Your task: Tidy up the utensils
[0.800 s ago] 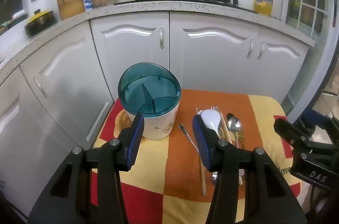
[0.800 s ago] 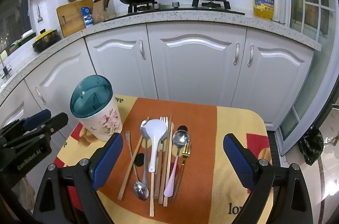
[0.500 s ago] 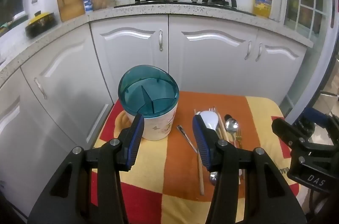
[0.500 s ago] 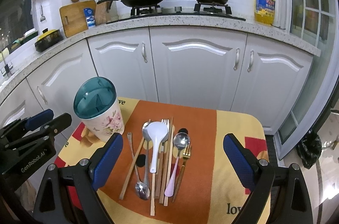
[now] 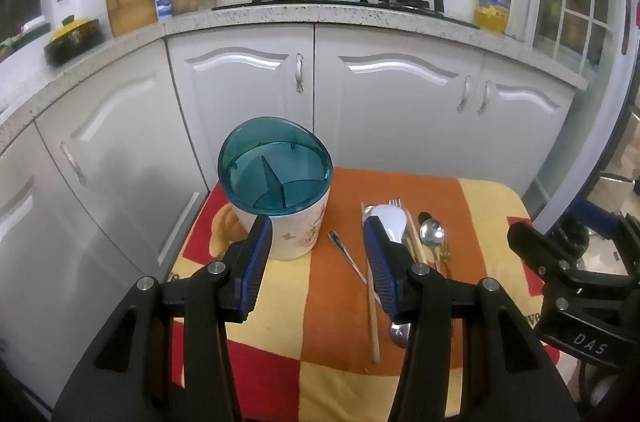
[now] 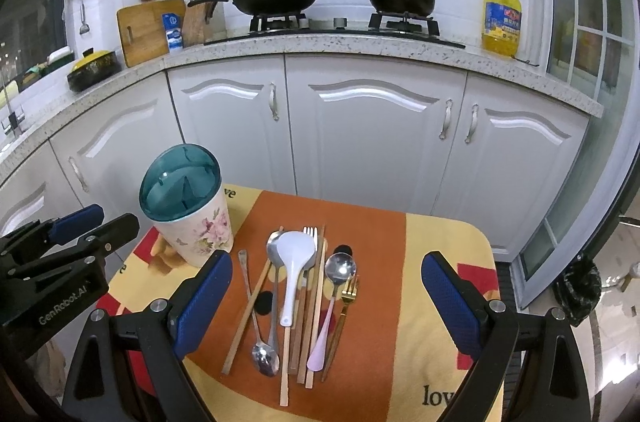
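One floral utensil holder [image 6: 188, 218], its teal divided insert empty, stands on the tabletop [image 6: 436, 302] left of the utensils [image 6: 296, 294]. Both grippers hover empty: left gripper [image 5: 318, 262] fingers apart, right gripper [image 6: 326, 306] fingers wide apart.

Left gripper [image 5: 316, 258]: black angular frame, blue ribbed pads, silver screws, white "GenRobot.AI" lettering. Right gripper [image 6: 326, 306]: same black frame, blue pads, silver screws, "DAS" marking.

Bare cloth right of the gold fork [image 6: 347, 296] lies open; the utensil holder [image 6: 192, 206] blocks the desk's [image 6: 440, 362] left corner.
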